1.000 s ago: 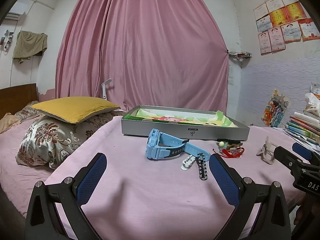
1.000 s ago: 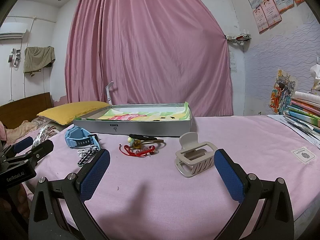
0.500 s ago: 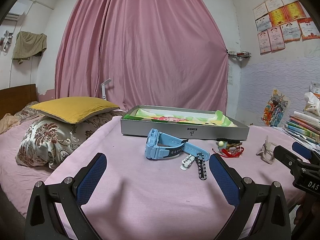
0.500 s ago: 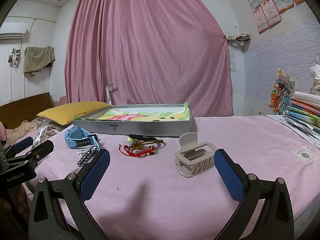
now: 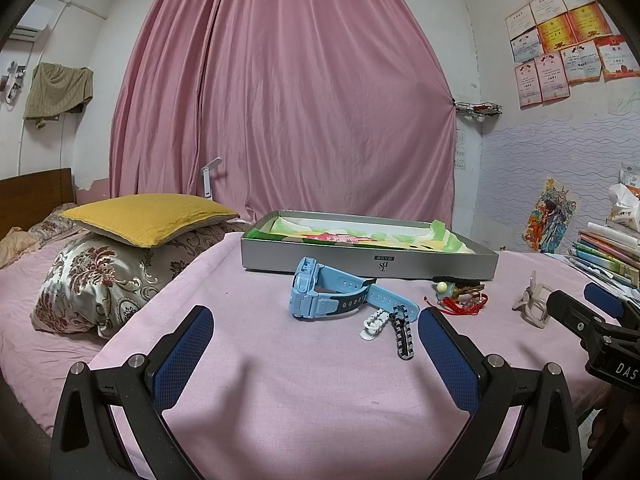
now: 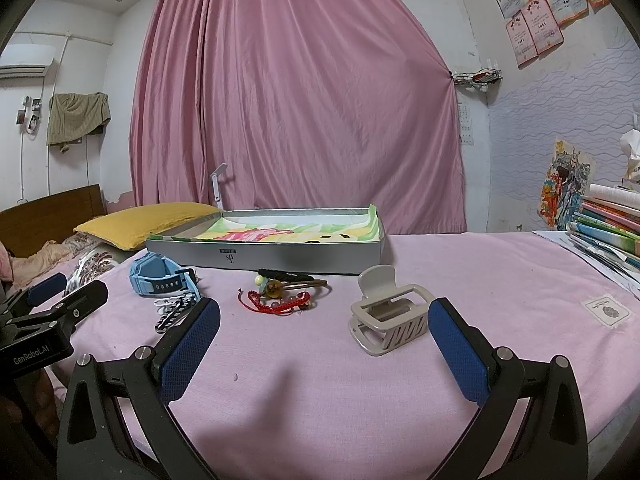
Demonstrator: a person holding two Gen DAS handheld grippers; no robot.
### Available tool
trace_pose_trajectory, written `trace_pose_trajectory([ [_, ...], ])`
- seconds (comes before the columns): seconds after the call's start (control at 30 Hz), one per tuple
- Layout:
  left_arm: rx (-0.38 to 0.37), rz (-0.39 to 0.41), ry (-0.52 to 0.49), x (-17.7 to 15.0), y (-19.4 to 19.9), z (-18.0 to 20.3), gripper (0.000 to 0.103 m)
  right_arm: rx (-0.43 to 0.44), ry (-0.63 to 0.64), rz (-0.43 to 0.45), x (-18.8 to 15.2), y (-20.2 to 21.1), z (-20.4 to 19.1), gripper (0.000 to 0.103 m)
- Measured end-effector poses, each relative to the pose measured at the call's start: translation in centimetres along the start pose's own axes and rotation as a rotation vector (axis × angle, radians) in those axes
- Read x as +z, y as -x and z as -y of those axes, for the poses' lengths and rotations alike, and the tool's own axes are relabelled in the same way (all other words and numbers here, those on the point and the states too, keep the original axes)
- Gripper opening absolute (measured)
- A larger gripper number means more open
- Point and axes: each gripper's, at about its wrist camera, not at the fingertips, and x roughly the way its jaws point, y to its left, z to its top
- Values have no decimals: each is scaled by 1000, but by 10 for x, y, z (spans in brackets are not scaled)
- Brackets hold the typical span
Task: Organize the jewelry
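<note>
A shallow silver box (image 5: 372, 264) lined with coloured paper stands at the back of the pink bed; it also shows in the right wrist view (image 6: 280, 254). In front of it lie a blue watch (image 5: 320, 294), white and black-striped hair clips (image 5: 402, 334), red and beaded bracelets (image 6: 280, 298) and a beige claw clip (image 6: 390, 318). My left gripper (image 5: 316, 350) is open and empty, just short of the watch and the clips. My right gripper (image 6: 324, 338) is open and empty, with the claw clip just ahead near its right finger.
A yellow pillow (image 5: 148, 218) on a patterned one lies at the left. A stack of books (image 6: 612, 228) stands at the right edge. A small card (image 6: 608, 310) lies on the sheet at the right. A pink curtain hangs behind.
Both grippers have barely moved; the views are nearly the same. Nothing was taken hold of or let go.
</note>
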Motion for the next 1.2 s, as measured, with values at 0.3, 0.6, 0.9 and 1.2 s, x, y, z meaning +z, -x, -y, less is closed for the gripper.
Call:
trace_pose_trajectory([
  [0.3, 0, 0, 0, 0, 0, 0, 103, 0, 0, 0, 0, 0, 0, 102],
  [0.6, 0, -1, 0, 0, 0, 0, 103, 0, 0, 0, 0, 0, 0, 102],
  [0.9, 0, -1, -1, 0, 0, 0, 103, 0, 1, 0, 0, 0, 0, 102],
  [1.2, 1, -2, 0, 0, 0, 0, 103, -2, 4, -1, -1, -2, 0, 102],
])
